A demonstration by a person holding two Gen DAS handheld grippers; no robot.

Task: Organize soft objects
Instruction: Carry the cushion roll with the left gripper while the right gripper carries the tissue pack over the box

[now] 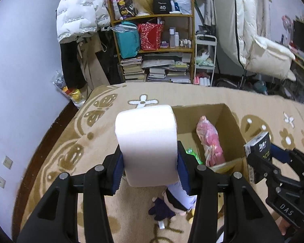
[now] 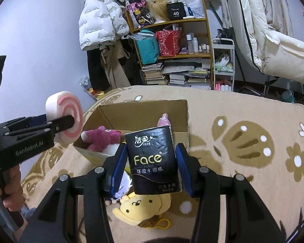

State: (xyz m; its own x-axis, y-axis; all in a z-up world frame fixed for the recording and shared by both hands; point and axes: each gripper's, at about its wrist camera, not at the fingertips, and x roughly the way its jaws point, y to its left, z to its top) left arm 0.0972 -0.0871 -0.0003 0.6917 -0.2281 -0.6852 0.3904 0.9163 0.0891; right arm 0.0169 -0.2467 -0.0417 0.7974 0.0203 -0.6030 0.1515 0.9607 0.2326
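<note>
My left gripper [image 1: 150,162] is shut on a white round roll cushion [image 1: 146,141] with a pink swirl face [image 2: 67,117], held above the rug just left of an open cardboard box [image 1: 231,121]. My right gripper [image 2: 151,166] is shut on a black Face tissue pack [image 2: 152,160], held near the box's front edge [image 2: 184,109]; the pack also shows in the left wrist view [image 1: 258,147]. In the box lie a pink wrapped doll [image 1: 210,141] and a magenta plush bear [image 2: 101,137]. A yellow plush [image 2: 143,206] and a purple-haired doll [image 1: 172,200] lie on the rug below the grippers.
The box sits on a beige flower-patterned rug [image 2: 243,141]. Behind stand a wooden shelf [image 1: 154,46] with books and bags, a white cart [image 1: 204,60], hanging coats [image 1: 79,16] and a purple wall at left.
</note>
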